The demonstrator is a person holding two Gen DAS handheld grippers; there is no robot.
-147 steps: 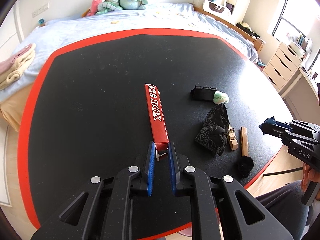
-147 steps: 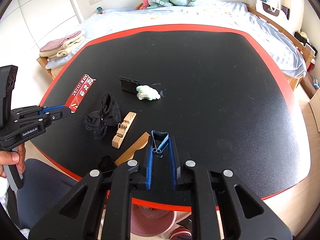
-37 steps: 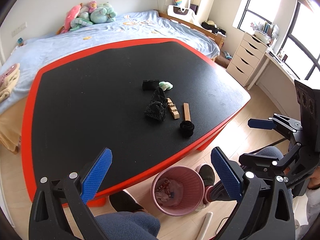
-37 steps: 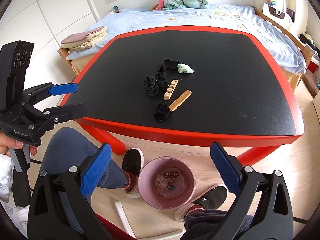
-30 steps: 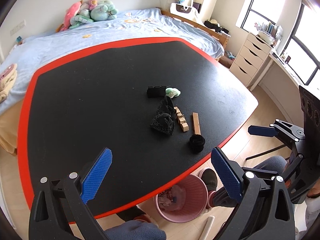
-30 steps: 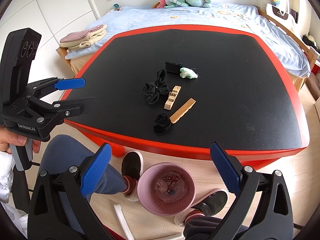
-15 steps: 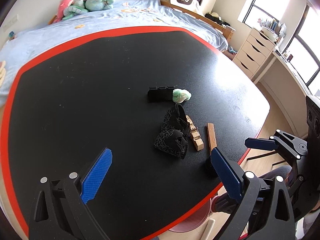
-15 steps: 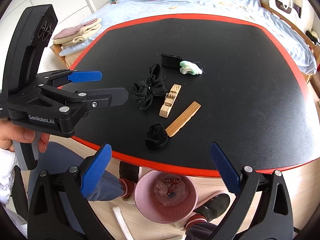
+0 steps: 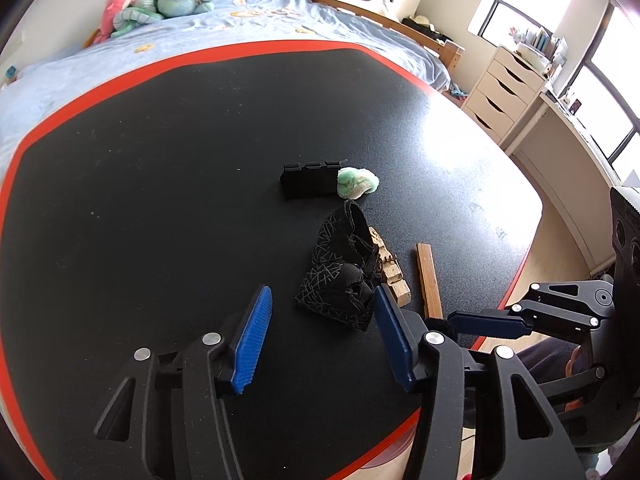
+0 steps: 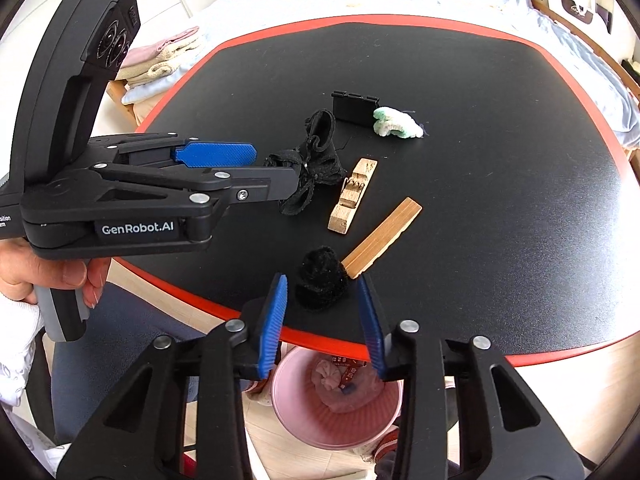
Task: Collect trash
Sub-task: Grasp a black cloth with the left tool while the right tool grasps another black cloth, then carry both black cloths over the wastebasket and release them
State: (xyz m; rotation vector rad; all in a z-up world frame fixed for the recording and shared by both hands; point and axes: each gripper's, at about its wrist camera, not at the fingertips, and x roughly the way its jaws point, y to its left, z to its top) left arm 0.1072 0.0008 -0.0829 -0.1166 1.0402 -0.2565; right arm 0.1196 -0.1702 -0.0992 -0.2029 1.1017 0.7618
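Hovering with its jaws spread, the left gripper (image 9: pixel 322 330) points at the crumpled black mesh cloth (image 9: pixel 344 272) on the black table (image 9: pixel 160 160), the cloth's near edge lying between its blue pads. The right gripper (image 10: pixel 322 312), also spread and holding nothing, straddles the black fuzzy ball (image 10: pixel 320 280) at the table's near red edge, which touches one end of the flat wooden stick (image 10: pixel 382 238). Only the right wrist view shows the pink bin (image 10: pixel 292 412) on the floor below that edge, holding scraps, while both views show the notched wooden block (image 10: pixel 352 196), black clip (image 10: pixel 354 108) and green-white wad (image 10: pixel 396 122) beyond the cloth.
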